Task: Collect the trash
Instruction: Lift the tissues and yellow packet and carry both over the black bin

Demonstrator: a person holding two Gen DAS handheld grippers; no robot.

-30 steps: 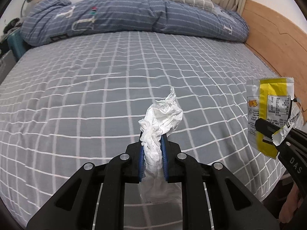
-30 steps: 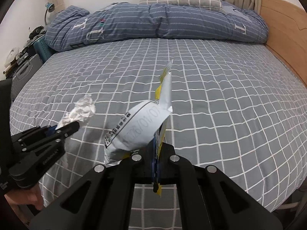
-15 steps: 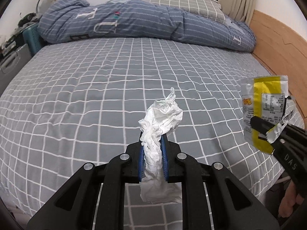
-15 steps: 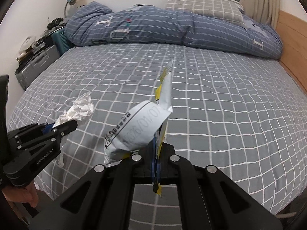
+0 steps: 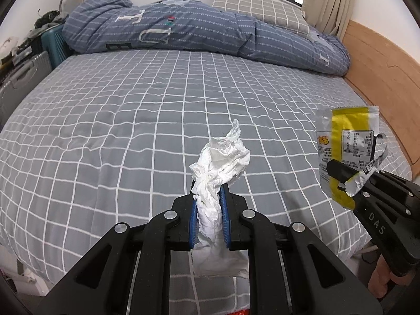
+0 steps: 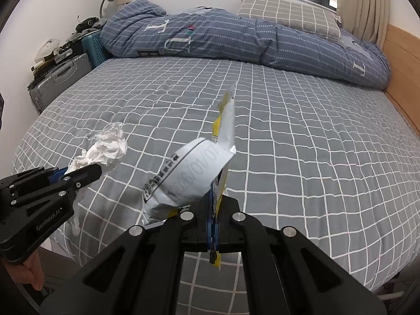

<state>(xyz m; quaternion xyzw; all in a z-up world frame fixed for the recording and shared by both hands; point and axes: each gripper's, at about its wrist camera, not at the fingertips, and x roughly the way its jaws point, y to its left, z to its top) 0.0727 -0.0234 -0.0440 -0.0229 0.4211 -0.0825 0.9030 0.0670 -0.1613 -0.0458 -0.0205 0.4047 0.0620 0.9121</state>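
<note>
— Leftmost?
— Grey suitcase [image 6: 56, 77] beside the bed [image 5: 131, 120], clutter on top; teal crate [image 6: 93, 46] just behind.

— Left gripper [image 5: 209, 211]?
— Clamped on a crumpled white tissue [image 5: 219, 162], blue fingers [image 5: 193, 220] pressed against both sides. Held in the air above the near edge of the checked sheet, clear of it.

— Further back?
— Rumpled blue duvet [image 5: 189, 34], grey checked pillow [image 5: 260, 8] behind it.

— Right gripper [image 6: 213, 210]?
— Closed tight on a yellow-and-white snack wrapper [image 6: 194, 173], sticking up edge-on, also above the sheet.

— Far right?
— Wooden headboard [image 5: 380, 71].
</note>
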